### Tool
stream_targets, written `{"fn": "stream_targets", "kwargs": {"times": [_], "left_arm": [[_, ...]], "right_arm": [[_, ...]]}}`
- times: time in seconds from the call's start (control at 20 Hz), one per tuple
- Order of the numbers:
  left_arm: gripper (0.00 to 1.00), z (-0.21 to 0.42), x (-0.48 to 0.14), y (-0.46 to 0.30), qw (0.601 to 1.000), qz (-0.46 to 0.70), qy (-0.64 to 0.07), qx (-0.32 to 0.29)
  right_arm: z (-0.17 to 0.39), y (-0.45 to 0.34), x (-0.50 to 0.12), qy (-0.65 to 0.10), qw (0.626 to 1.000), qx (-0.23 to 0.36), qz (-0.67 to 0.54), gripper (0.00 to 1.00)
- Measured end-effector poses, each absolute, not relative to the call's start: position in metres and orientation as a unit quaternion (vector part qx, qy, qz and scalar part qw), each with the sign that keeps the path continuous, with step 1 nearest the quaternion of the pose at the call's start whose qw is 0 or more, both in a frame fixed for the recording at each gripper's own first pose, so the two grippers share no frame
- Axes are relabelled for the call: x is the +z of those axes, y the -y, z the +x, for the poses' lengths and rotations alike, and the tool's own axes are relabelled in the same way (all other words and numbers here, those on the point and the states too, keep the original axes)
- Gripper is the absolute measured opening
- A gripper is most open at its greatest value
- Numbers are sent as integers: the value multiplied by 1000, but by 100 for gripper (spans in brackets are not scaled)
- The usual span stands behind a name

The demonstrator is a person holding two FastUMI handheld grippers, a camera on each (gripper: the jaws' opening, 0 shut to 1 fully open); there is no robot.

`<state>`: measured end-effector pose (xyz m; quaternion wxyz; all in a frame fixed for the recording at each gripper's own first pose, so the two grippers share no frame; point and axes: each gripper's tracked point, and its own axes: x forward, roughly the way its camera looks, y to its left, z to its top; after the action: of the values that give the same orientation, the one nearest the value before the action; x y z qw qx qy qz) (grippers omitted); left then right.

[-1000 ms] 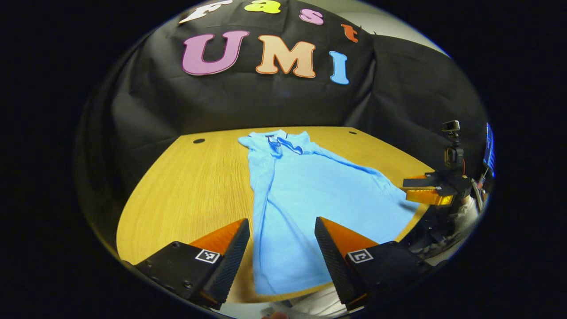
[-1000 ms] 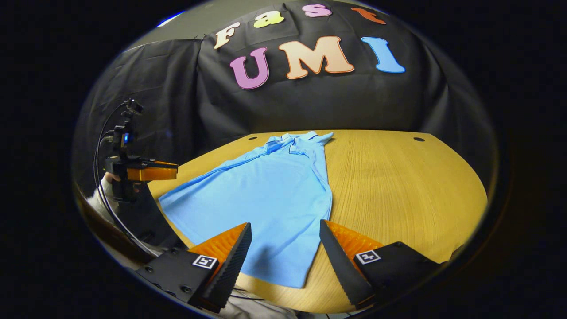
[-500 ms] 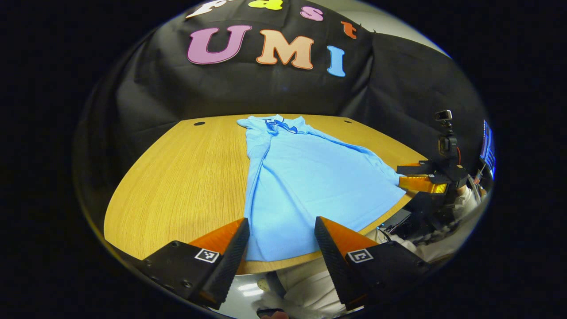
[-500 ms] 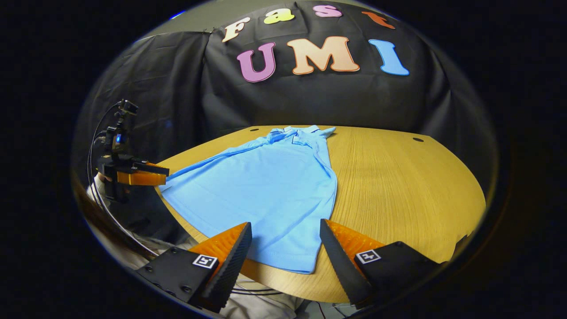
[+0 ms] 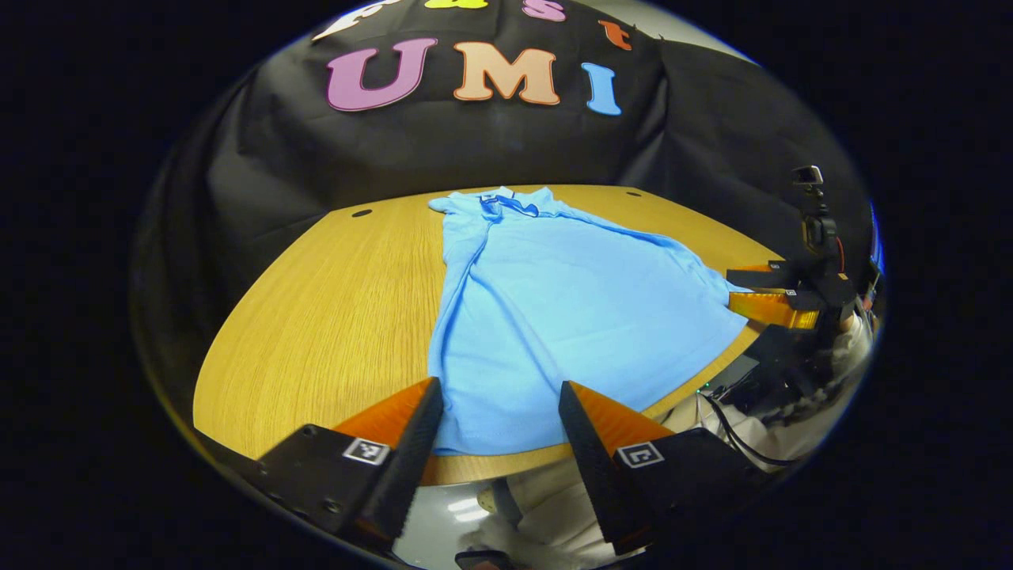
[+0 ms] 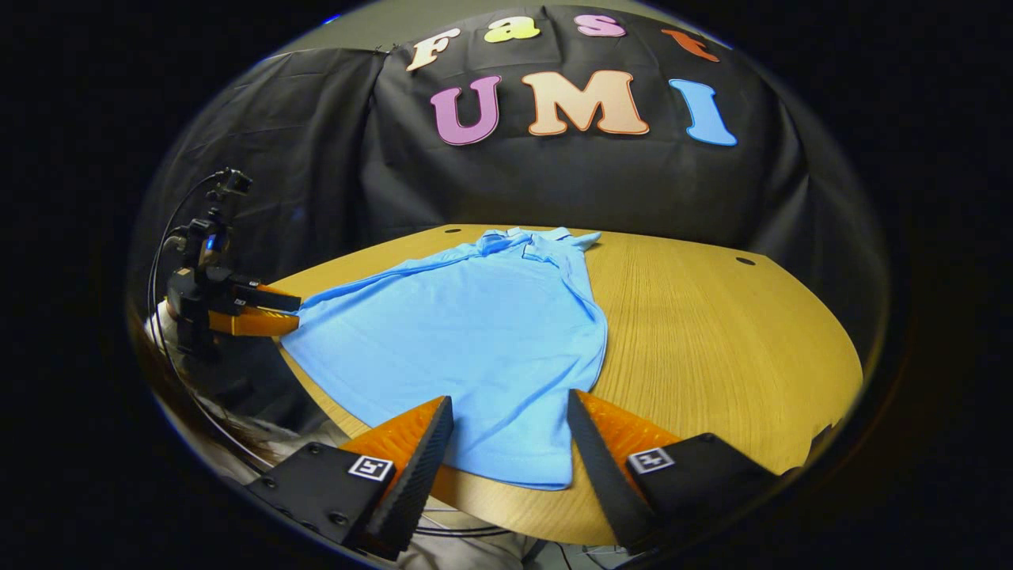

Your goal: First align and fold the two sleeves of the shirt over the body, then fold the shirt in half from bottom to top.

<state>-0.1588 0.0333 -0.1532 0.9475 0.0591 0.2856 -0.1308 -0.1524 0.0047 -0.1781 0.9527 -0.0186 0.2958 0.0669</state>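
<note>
A light blue polo shirt [image 5: 554, 301] lies flat on the wooden table [image 5: 332, 301], collar at the far end, hem at the near edge, sleeves lying in over the body. My left gripper [image 5: 498, 427] is open, its fingers astride the hem's left corner at the table edge. My right gripper [image 6: 506, 443] is open too, astride the right hem corner of the shirt [image 6: 475, 340]. Each gripper shows in the other's view: the right gripper [image 5: 772, 297] by the hem's far corner, the left gripper [image 6: 253, 313] likewise.
The black cloth wall rises behind the table [image 6: 712, 340]. Small dark holes [image 5: 362, 213] [image 6: 745, 260] sit near the table's far corners. A person's light trousers [image 5: 546, 491] show below the near edge. Bare wood lies either side of the shirt.
Both grippers have drawn back toward the table's near edge, so the hem now sits at their fingertips instead of under them. The shirt has not moved. Both stay open.
</note>
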Motion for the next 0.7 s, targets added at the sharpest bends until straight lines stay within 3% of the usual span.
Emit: {"fn": "stream_targets", "kwargs": {"times": [0.05,0.1,0.15,0.2,0.25,0.3,0.35,0.4,0.55,0.7], "left_arm": [[80,-158,-153,-30,948,62,-281,-135],[67,-156,-151,-25,950,59,-271,-142],[63,-156,-155,-21,950,53,-272,-146],[43,-156,-154,-18,950,50,-268,-150],[35,-154,-153,-15,950,47,-268,-154],[24,-153,-155,-15,949,41,-271,-156],[23,-149,-154,-14,950,36,-267,-159],[20,-148,-155,-11,949,27,-268,-162],[0,-146,-153,-10,952,4,-262,-159],[0,-147,-153,-10,953,9,-258,-160]], "right_arm": [[-150,-6,-180,-294,953,67,-17,83],[-149,-8,-180,-293,954,68,-13,77],[-148,-10,-181,-293,953,70,-8,71],[-147,-11,-182,-295,953,72,-3,55],[-146,-13,-183,-295,953,75,3,47],[-146,-17,-182,-295,952,78,10,31],[-146,-19,-183,-296,952,80,15,28],[-146,-18,-182,-296,952,80,13,14],[-146,-19,-183,-297,951,85,7,3],[-146,-19,-181,-293,952,84,11,3]]}}
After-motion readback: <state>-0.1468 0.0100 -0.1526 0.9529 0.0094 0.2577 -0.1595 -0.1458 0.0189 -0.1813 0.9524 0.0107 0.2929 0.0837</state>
